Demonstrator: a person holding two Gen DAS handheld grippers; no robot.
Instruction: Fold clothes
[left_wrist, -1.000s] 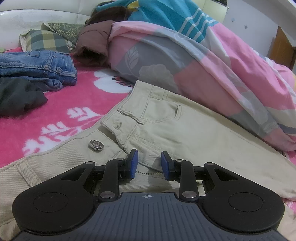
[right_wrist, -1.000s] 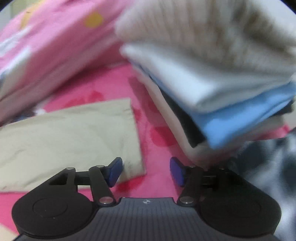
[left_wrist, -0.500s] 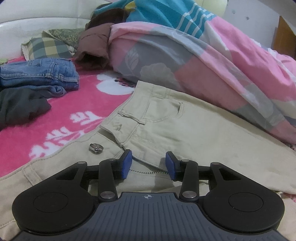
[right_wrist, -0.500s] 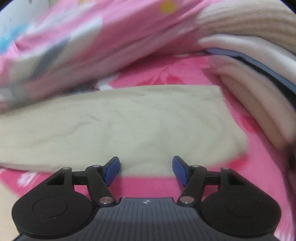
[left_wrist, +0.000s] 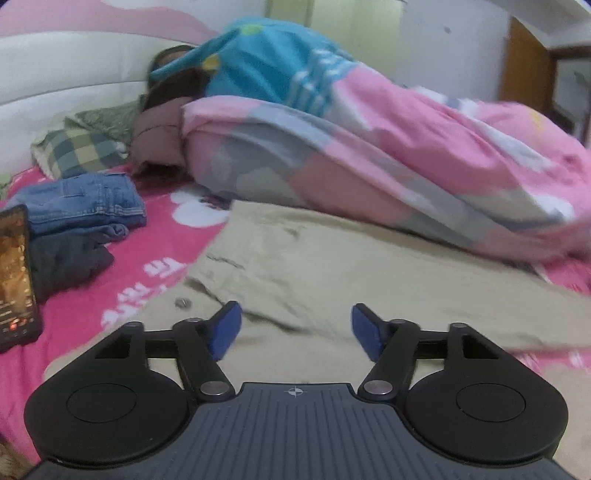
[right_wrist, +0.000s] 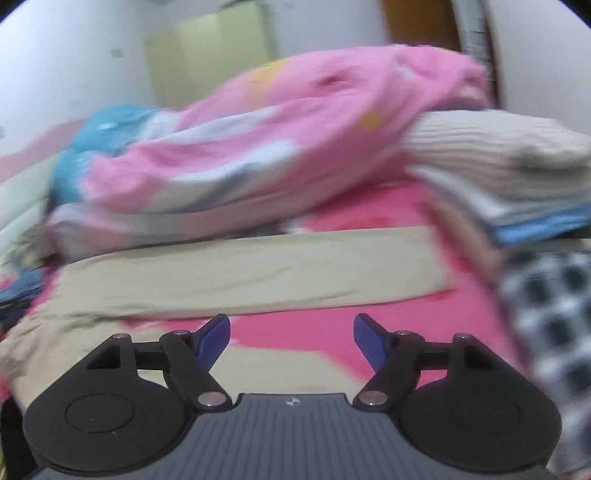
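Having just spread apart with nothing between them, both tongs, left (left_wrist: 295, 328) and right (right_wrist: 291, 338), should regrip the flat beige cotton trousers (left_wrist: 332, 254) at mid-frame evenly.

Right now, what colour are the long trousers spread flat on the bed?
The long trousers are plain beige, clearest in the left wrist view.

bed (left_wrist: 155, 266): pink floral sheet | laid on it: beige trousers (left_wrist: 332, 266), folded jeans (left_wrist: 81, 199), quilt (left_wrist: 388, 158), phone (left_wrist: 14, 277)

Right gripper (right_wrist: 291, 338), jaws just opened wide and empty, above beige trousers (right_wrist: 258, 273) on pink bedsheet (right_wrist: 406, 317).
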